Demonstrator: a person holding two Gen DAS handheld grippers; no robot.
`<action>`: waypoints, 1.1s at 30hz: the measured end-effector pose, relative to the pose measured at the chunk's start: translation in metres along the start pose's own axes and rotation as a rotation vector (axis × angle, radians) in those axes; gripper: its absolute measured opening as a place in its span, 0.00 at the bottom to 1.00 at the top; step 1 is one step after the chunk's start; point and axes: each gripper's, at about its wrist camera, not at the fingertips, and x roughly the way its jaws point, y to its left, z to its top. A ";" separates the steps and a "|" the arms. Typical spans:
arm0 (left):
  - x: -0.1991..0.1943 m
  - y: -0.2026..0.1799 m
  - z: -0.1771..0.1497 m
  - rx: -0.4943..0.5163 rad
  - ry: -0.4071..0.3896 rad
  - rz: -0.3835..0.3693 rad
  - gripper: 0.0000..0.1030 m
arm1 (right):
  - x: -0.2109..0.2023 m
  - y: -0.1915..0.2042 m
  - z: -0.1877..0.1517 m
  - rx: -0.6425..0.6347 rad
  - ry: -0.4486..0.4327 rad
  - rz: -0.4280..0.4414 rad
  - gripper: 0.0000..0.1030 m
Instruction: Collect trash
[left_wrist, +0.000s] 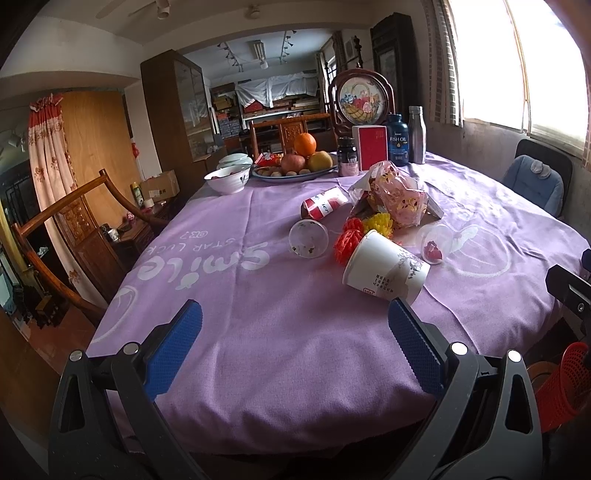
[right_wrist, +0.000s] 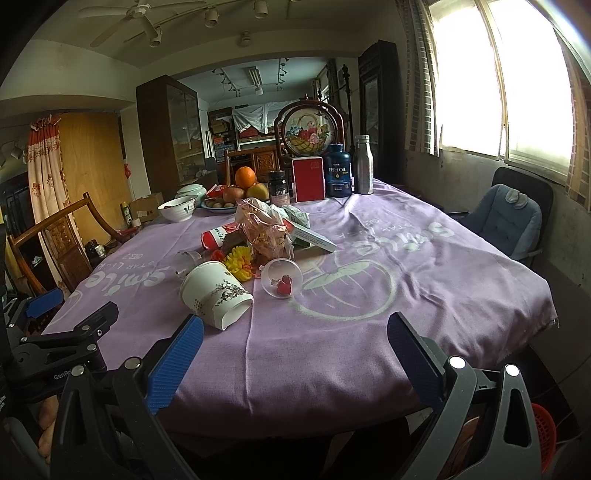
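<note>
Tongs left (left_wrist: 295, 326) and right (right_wrist: 295, 336) wide, ribbed blue pads, toppled paper cup (left_wrist: 386, 271), crinkled wrapper (left_wrist: 397, 194).

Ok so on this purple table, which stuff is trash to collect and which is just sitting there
Trash to collect:
tipped paper cup
two clear plastic cups
crumpled plastic bag
red-labelled wrapper

Just sitting there:
fruit plate
white bowl
fish oil bottle
steel flask
red box

Both wrist views look from just off the tabletop's (left_wrist: 258, 332) near edge toward its far edge, the left from the left, the right from the right; both share the paper cup (left_wrist: 386, 271).
</note>
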 end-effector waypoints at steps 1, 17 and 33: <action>0.000 0.000 0.000 0.000 0.000 0.000 0.93 | 0.000 0.000 0.000 0.000 0.000 0.001 0.95; 0.010 0.005 -0.014 0.012 -0.003 0.005 0.93 | -0.001 0.002 -0.001 0.002 0.001 0.003 0.95; 0.025 0.007 -0.009 0.156 0.175 0.046 0.93 | 0.002 0.002 -0.010 0.023 0.025 0.013 0.95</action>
